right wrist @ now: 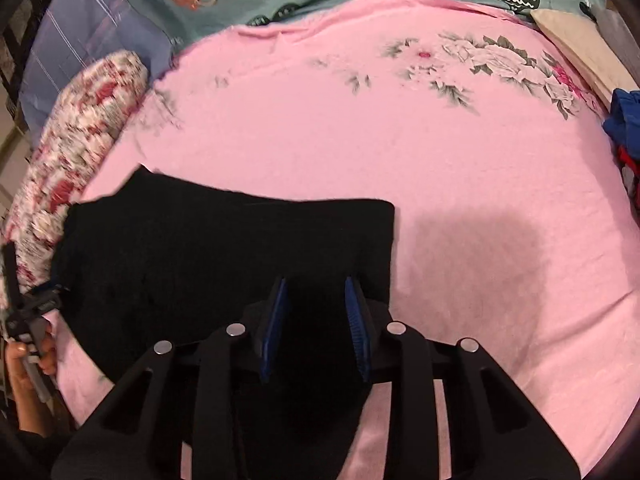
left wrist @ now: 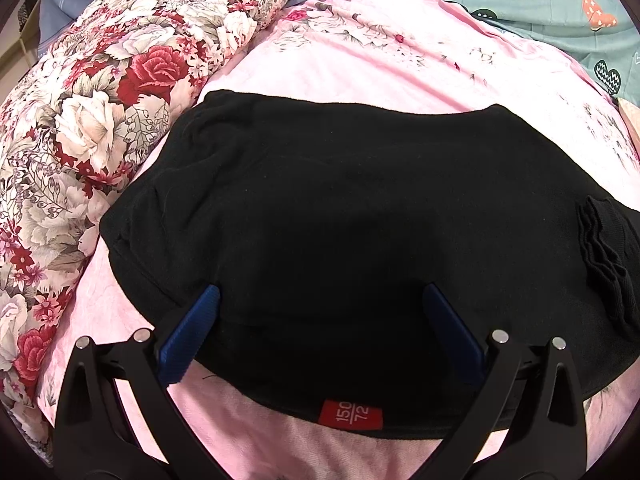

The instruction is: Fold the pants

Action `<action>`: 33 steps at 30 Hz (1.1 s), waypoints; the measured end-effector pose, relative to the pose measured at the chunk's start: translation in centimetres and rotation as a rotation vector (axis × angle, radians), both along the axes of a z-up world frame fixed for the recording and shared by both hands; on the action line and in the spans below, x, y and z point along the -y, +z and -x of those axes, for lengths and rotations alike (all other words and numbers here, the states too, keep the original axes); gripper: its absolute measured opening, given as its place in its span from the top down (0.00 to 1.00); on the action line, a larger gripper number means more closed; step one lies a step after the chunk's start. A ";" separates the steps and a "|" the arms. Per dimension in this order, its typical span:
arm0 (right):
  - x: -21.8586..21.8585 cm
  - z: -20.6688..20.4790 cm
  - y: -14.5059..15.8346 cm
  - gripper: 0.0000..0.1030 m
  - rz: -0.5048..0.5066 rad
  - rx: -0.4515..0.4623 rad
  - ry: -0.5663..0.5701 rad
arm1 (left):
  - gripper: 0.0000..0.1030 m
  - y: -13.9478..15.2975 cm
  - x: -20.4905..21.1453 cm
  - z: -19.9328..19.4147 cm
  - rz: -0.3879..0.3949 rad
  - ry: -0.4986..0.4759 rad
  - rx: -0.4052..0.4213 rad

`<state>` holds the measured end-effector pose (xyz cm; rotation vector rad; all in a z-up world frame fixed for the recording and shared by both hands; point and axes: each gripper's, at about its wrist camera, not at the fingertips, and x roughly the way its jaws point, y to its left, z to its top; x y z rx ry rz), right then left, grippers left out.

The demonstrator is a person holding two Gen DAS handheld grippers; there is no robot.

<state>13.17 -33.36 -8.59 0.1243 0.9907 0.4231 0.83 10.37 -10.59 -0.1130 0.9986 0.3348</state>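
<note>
Pants (left wrist: pixel 340 220), black, lie as a folded block on the pink sheet (left wrist: pixel 400 68), their left edge against the floral quilt (left wrist: pixel 100 120) and a red size tag (left wrist: pixel 351 416) showing at the near hem. We judge the fold nearly done: the cloth is already doubled into a rough rectangle, with a bunched flap at its right side, and what is left looks like one last fold or a tidy-up of that edge.

Our left tongs (left wrist: pixel 320 300) stand wide apart over the near edge of the pants, holding nothing; whether the tips touch the cloth we cannot tell. Our right tongs (right wrist: pixel 316 292) are partly closed, fingers (right wrist: pixel 276 320) a narrow gap apart, with black cloth filling the space between them. Whether they pinch it we cannot tell, since dark fabric hides the contact.

Next we would need a firm pinch on that right edge, then a level carry across so the layers stay square.
</note>
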 end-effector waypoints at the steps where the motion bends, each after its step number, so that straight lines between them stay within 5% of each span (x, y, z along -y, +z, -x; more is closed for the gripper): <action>1: -0.2 0.3 0.6 0.68 -0.011 0.021 0.010 | 0.02 0.0 0.0 0.0 0.000 0.000 -0.001; 7: -3.6 -0.1 -2.0 0.58 0.113 -0.039 0.055 | 0.02 0.9 -0.2 0.8 -0.046 0.027 0.030; 9: -4.7 0.2 -1.8 0.53 0.157 0.004 0.061 | 0.02 1.8 -0.8 1.4 -0.048 0.035 0.053; 16: -4.6 1.0 0.8 0.53 0.113 0.114 0.013 | 0.02 4.1 -6.0 4.0 -0.032 0.219 0.106; 20: -3.9 1.3 1.0 0.53 0.073 0.126 -0.005 | 0.02 3.1 -8.5 4.5 0.061 0.287 0.078; 33: -5.2 1.5 -0.2 0.53 0.075 0.080 0.053 | 0.02 1.0 -9.3 2.7 0.091 0.303 0.025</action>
